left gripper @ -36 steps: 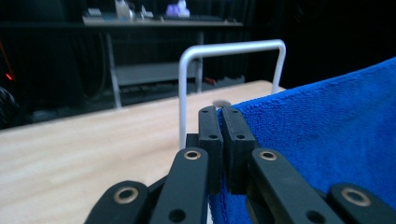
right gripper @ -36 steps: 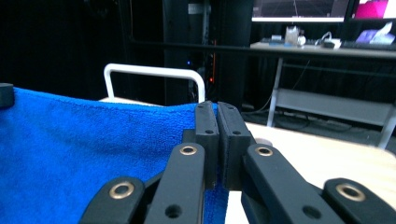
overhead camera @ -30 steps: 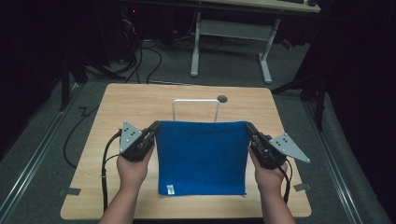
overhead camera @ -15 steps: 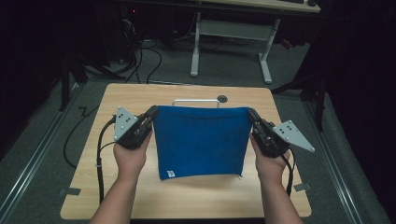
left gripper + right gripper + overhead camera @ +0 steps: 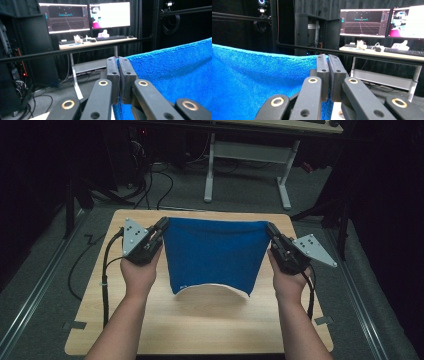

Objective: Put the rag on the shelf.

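Dim lab, light wooden table (image 5: 210, 330). Your left gripper (image 5: 163, 224) and right gripper (image 5: 270, 228) each clamp a top corner of the blue terry towel (image 5: 215, 252); it hangs lifted, lower edge probably barely clearing the table. Lift done, folding ahead.

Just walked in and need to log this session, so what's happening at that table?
A person holds a blue towel stretched between two handheld grippers. The left gripper is clamped shut on one top corner, the right gripper on the other. The towel hangs above the wooden table, its lower edge curling to show a white underside.

fuzzy blue terry cloth (image 5: 215, 252), matt pale wood table (image 5: 200, 320)
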{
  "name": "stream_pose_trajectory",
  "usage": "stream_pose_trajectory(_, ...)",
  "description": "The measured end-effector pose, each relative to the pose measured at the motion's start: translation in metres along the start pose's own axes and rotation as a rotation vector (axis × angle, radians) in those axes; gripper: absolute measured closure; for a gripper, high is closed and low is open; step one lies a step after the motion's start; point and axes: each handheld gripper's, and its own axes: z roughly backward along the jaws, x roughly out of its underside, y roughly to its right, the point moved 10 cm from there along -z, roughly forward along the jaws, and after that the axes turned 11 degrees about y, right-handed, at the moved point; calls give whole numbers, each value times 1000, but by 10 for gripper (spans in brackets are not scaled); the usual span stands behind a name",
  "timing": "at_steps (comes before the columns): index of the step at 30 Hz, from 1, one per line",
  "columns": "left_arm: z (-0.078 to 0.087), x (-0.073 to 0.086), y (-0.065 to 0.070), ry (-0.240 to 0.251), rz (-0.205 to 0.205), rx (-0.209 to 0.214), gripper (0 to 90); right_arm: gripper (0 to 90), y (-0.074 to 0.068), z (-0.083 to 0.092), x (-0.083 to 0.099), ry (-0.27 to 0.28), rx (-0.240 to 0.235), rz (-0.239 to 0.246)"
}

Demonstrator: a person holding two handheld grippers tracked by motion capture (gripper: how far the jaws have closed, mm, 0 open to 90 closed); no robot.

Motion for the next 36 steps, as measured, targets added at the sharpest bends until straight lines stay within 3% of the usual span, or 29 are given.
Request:
stream_pose_trajectory(17,-46,-12,-26,-8,-75,-47,881,885,14,-44,-14,11,12,18)
stream_pose_trajectory(31,-79,-14,-43,-18,-78,-72,881,885,30,-80,-11,-9,32,38)
stream_pose_trajectory(36,-92,-22,-47,-14,-107,-75,881,885,39,-96,-10,-27,46,43)
